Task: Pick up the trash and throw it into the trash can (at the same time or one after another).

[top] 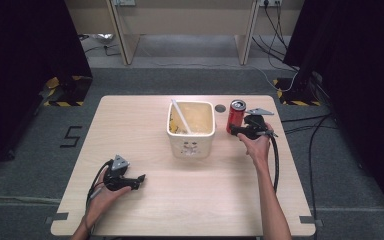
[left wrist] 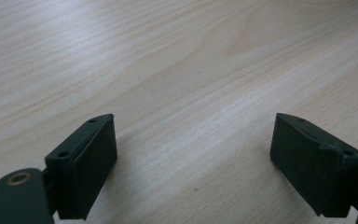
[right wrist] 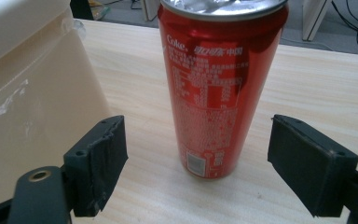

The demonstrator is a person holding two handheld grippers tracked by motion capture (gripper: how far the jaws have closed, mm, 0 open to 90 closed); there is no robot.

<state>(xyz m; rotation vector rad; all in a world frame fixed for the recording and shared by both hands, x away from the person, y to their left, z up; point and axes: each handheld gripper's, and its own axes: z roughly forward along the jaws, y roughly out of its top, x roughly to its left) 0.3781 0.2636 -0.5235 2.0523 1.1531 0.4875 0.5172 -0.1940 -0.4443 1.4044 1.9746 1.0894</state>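
We are holding the right gripper [right wrist: 196,161] with fingers spread around the can [right wrist: 221,84] near the bench's [top: 145,125] far edge, the left gripper [left wrist: 193,163] spread empty too.

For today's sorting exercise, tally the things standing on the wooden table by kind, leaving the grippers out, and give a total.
Red drink can: 1
Cream square tub: 1
White utensil standing in the tub: 1
Total: 3

Left hand-held gripper [top: 141,178]: your jaws gape wide, held low at the near left.
Right hand-held gripper [top: 231,131]: your arm reaches forward, jaws spread apart.
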